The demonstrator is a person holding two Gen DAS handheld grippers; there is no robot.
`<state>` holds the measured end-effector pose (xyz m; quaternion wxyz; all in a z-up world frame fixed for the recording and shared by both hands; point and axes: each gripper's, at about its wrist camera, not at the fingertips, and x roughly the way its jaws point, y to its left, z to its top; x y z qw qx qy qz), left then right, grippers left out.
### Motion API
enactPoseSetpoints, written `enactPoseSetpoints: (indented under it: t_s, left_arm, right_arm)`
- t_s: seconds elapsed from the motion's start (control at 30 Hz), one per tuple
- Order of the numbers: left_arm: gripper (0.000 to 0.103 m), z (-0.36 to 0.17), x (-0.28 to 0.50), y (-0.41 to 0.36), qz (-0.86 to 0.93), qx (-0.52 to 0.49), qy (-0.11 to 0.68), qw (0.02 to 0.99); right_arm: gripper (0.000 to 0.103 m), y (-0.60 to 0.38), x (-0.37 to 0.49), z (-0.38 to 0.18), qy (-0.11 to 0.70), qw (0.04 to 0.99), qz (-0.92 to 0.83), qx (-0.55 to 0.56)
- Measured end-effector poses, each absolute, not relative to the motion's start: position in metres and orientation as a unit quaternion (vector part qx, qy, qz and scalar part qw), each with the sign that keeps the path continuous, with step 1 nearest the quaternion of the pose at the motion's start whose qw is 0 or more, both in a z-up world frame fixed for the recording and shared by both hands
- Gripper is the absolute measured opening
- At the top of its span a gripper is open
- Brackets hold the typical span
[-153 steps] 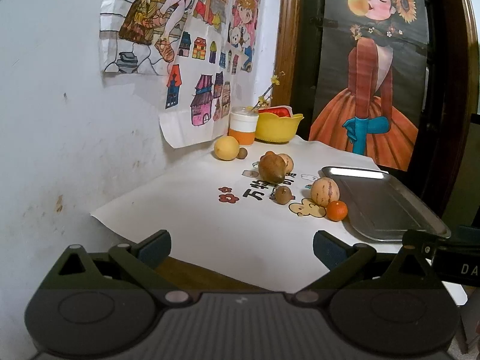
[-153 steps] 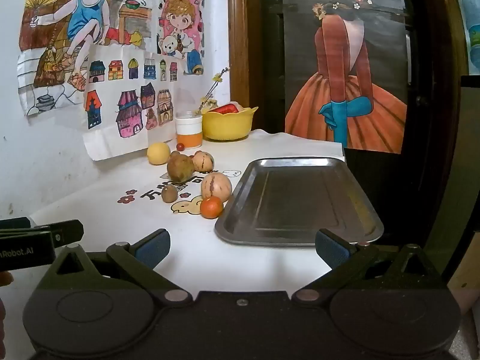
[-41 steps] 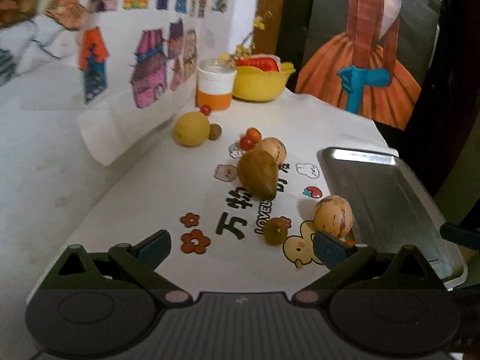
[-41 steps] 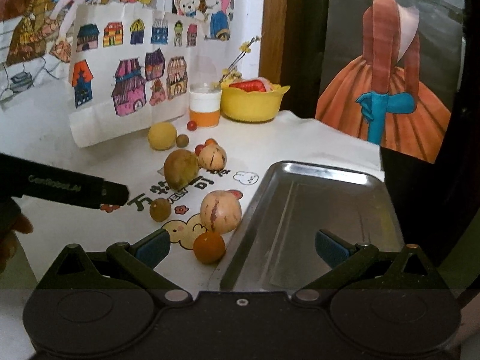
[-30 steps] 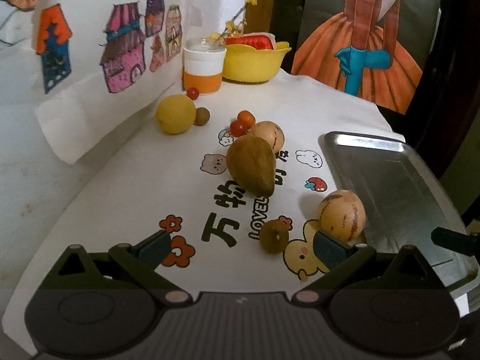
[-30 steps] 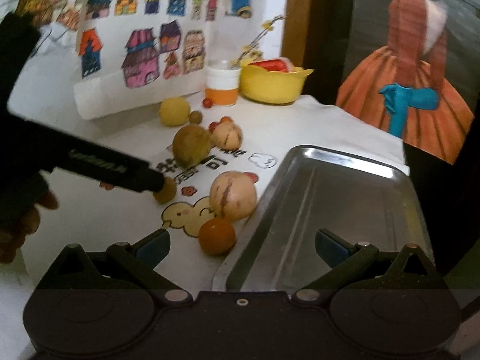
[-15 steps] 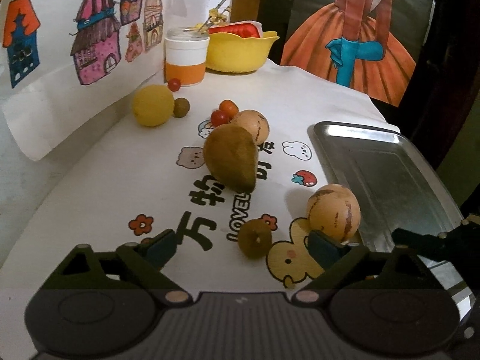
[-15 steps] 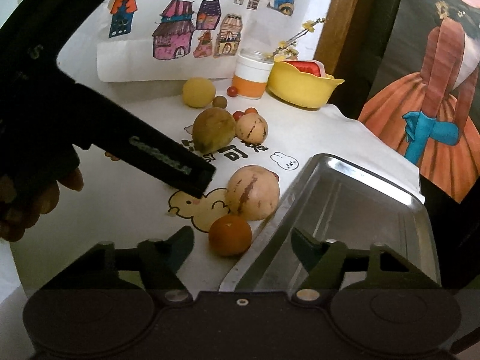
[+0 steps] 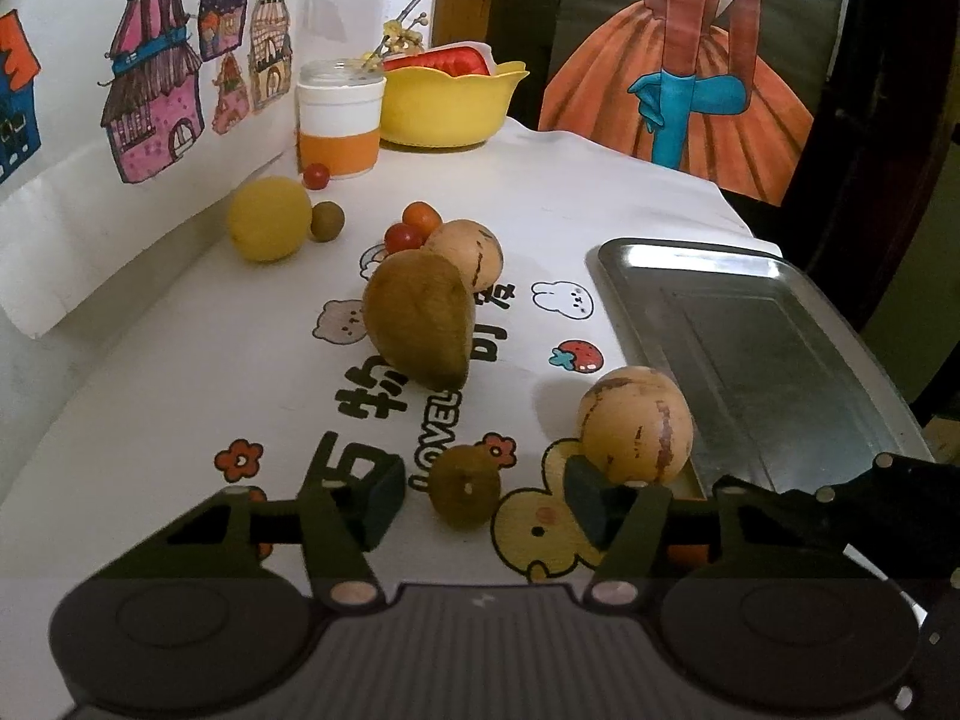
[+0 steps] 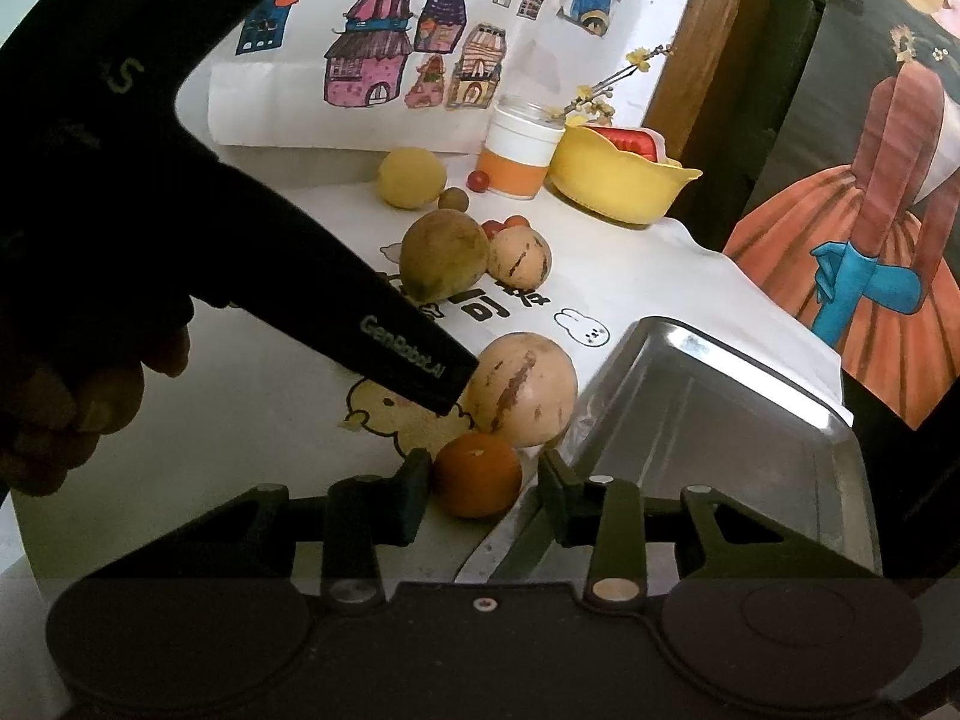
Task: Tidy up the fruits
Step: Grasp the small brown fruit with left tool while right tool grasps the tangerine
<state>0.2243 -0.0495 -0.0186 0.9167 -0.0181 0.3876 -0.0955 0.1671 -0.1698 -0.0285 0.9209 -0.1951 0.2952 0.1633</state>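
On tabletop [image 9: 150,420], fingers parted both sides: left gripper [image 9: 474,501] around kiwi [image 9: 464,495], right gripper [image 10: 483,495] around orange [image 10: 478,474]. Could nudge either fruit rolling if closed off-centre.

A table under a white printed cloth [image 9: 150,396] carries loose fruit: a yellow lemon [image 9: 270,219], a big brown fruit [image 9: 420,318], two striped tan melons [image 9: 636,426] [image 9: 471,252], a small brown fruit [image 9: 465,495], an orange [image 10: 478,474] and cherry tomatoes [image 9: 411,228]. A steel tray [image 9: 756,348] lies at the right; a jar [image 9: 341,117] and yellow bowl [image 9: 447,105] stand at the back.
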Motion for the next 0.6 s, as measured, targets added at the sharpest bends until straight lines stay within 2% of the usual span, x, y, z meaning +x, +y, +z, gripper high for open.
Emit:
enactPoseSetpoints:
  t_s: [0.43,0.6]
  left_arm:
    - [0.032,-0.0200,0.2241,-0.0457,-0.099,-0.032,0.382,0.918]
    - [0.031,-0.0198,0.2210,-0.0412,-0.094,-0.061,0.380,0.918]
  right_arm:
    - [0.034,-0.1658,0.1667,-0.0284,0.291,0.921,0.162,-0.201]
    - [0.034,-0.1676,0.1670,-0.0270,0.294,0.923,0.163,-0.187]
